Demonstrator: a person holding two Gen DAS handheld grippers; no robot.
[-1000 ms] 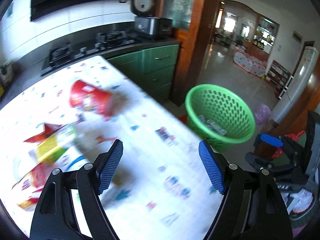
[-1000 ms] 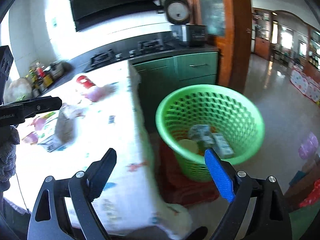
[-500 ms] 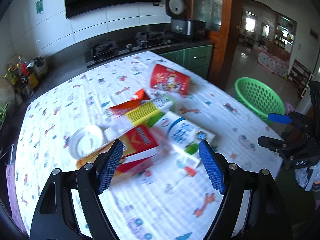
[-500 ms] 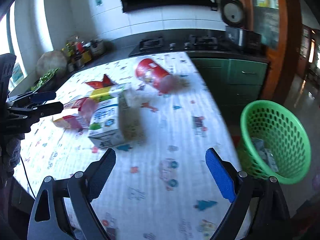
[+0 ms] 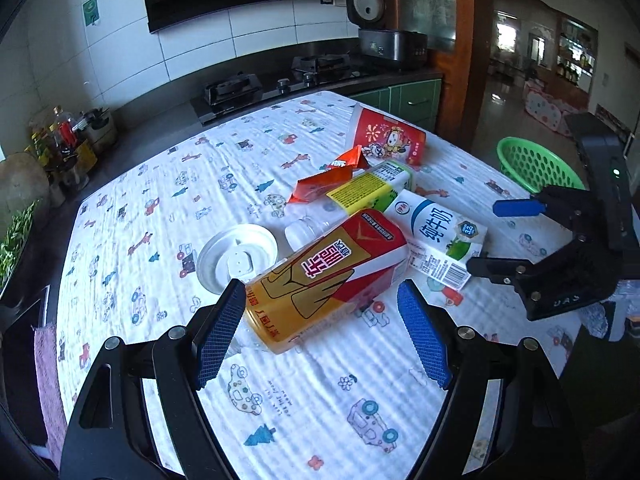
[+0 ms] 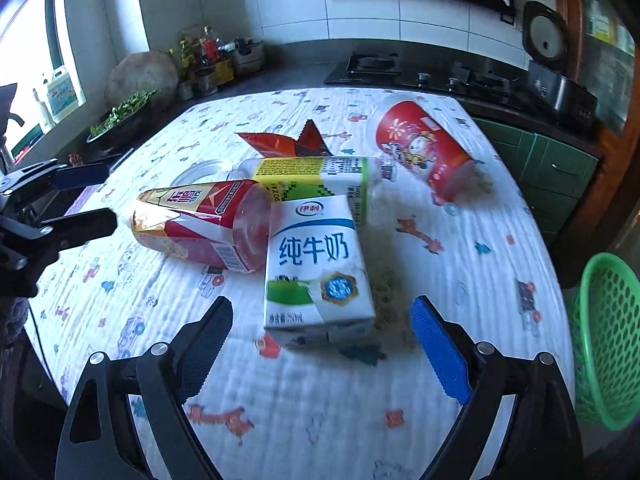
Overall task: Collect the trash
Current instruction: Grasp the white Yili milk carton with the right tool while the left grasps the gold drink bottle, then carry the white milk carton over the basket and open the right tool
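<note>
Trash lies on the patterned tablecloth. A red-and-gold drink bottle (image 5: 324,276) lies just ahead of my open, empty left gripper (image 5: 320,332), its near end between the fingertips. A white-and-blue milk carton (image 6: 316,268) lies just ahead of my open, empty right gripper (image 6: 320,344). Behind them lie a yellow-green labelled bottle (image 5: 368,190), a red paper cup (image 5: 386,136), a red wrapper (image 5: 320,184) and a white lid (image 5: 238,256). The green mesh basket (image 6: 608,340) stands off the table's right edge, and also shows in the left wrist view (image 5: 536,164).
The table (image 5: 160,208) has a white cartoon-print cloth. A counter with a gas hob (image 5: 280,80) and a rice cooker (image 5: 384,28) runs behind it. Bottles and jars (image 5: 68,140) stand at the far left. My right gripper shows in the left wrist view (image 5: 504,236).
Both grippers have swung from the green basket back to the table and come down close to the trash pile. Both have stayed open and empty.
</note>
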